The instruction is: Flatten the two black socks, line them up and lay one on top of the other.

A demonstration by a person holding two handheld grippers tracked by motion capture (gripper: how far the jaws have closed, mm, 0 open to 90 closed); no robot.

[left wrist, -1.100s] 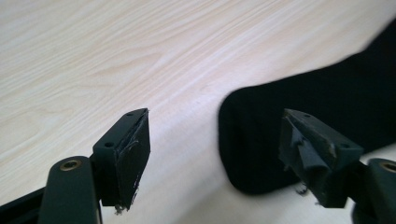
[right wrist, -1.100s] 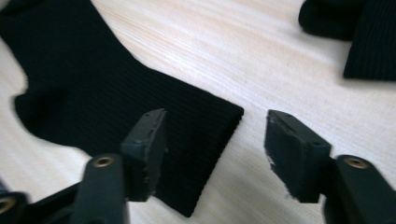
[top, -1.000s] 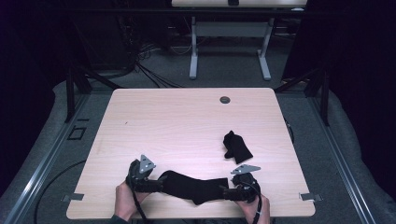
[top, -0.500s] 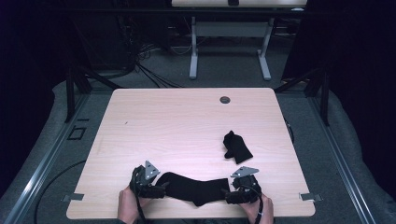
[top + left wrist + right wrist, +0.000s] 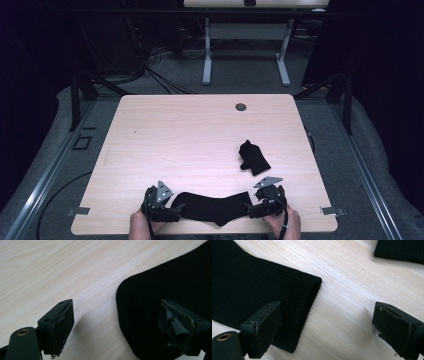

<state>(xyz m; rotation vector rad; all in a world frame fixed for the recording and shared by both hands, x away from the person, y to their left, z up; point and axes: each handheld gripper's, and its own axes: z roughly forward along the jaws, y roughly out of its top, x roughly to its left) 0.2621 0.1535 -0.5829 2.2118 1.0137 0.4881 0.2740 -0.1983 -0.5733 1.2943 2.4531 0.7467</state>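
A long black sock (image 5: 215,208) lies flat along the table's near edge, between my two grippers. My left gripper (image 5: 174,212) is at its rounded toe end; in the left gripper view the gripper (image 5: 117,327) is open, one jaw over the sock (image 5: 162,290) and the other over bare wood. My right gripper (image 5: 251,210) is at the ribbed cuff end. Its jaws (image 5: 327,325) have just been opening and now stand wide; the cuff (image 5: 262,285) reaches partway between them with no pad pressing on it. A second black sock (image 5: 253,157) lies bunched beyond the right gripper.
The light wooden table (image 5: 190,135) has a round cable hole (image 5: 241,107) near its far edge. Another desk's white legs (image 5: 207,55) stand on the grey floor behind. The second sock's edge (image 5: 399,250) shows in the right gripper view.
The left gripper has shifted toward the near edge and slightly right. The sock, earlier stretched between both grippers, now rests slack on the table with the right jaws off the cuff.
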